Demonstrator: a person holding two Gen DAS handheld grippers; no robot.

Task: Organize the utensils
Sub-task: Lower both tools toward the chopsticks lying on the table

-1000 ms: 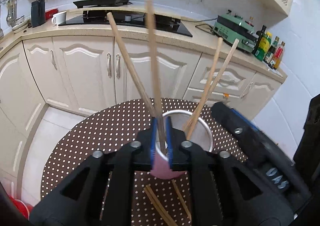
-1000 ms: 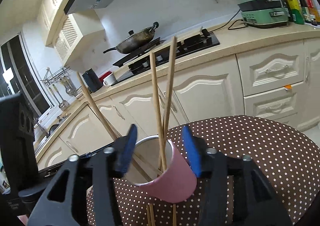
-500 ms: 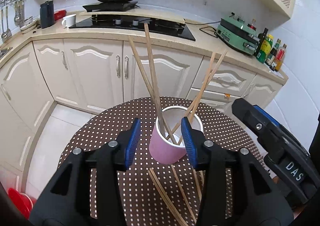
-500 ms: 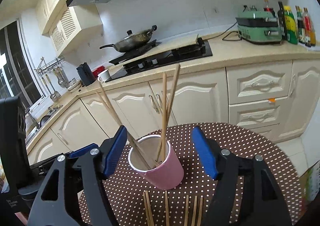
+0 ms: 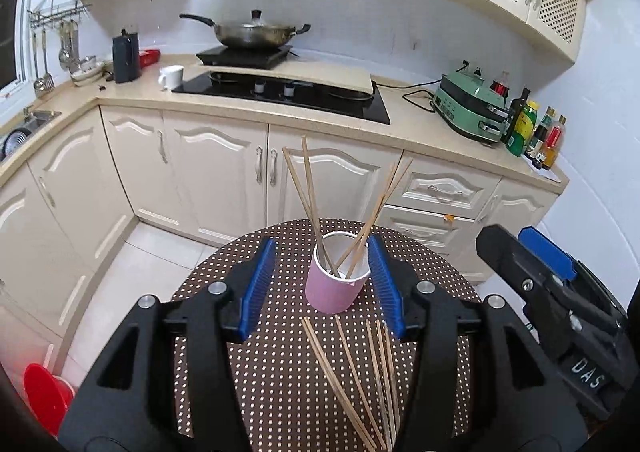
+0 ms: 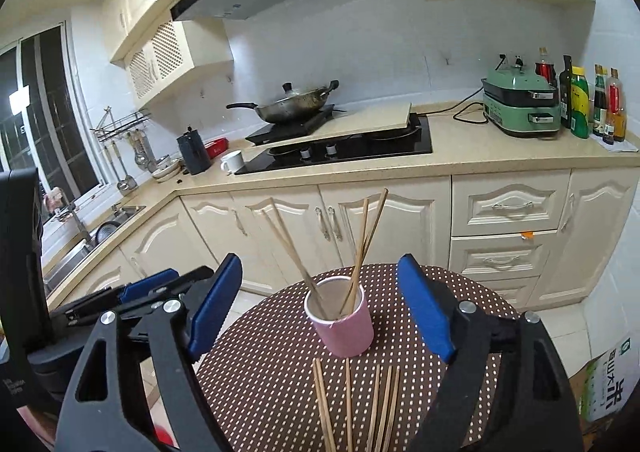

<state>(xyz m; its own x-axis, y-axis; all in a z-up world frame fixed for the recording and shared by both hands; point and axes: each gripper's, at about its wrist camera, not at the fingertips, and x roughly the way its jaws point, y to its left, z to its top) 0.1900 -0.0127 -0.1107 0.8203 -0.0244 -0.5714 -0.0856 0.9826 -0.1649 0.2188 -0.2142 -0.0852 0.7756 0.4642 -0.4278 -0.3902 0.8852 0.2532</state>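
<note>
On my left wrist camera, the left gripper [image 5: 322, 286] hung above the round table [image 5: 280, 392] with its brown, white-dotted cloth. Its blue pads [image 5: 258, 284] stood moderately apart, having just been opening, and nothing was pressed between them; the pink cup [image 5: 334, 290] sat on the cloth beyond the fingertips and appeared in the gap, clear of both pads. I counted 4 chopsticks in the cup [image 5: 308, 195], 2 leaning left and 2 leaning right. More loose chopsticks [image 5: 360, 380] lay flat on the cloth just in front of the cup, fanning toward me, their near ends hidden behind the gripper body. The right gripper [image 5: 532, 260] showed at the right edge as a black body with a blue pad, off to the side of the cup.

On my right wrist camera, the right gripper [image 6: 320, 312] was spread wide, its jaws also having just been opening, with nothing held; the pink cup [image 6: 346, 326] stood upright on the table [image 6: 460, 312] between the 2 blue pads [image 6: 426, 312] in the picture but touched neither. The chopsticks in the cup [image 6: 366, 244] leaned out to both sides. About 5 loose chopsticks [image 6: 348, 404] lay side by side on the cloth, nearer than the cup. The left gripper [image 6: 152, 288] was visible low on the left. Behind everything ran the counter [image 6: 460, 147] with a wok [image 6: 292, 105] on the stove.
</note>
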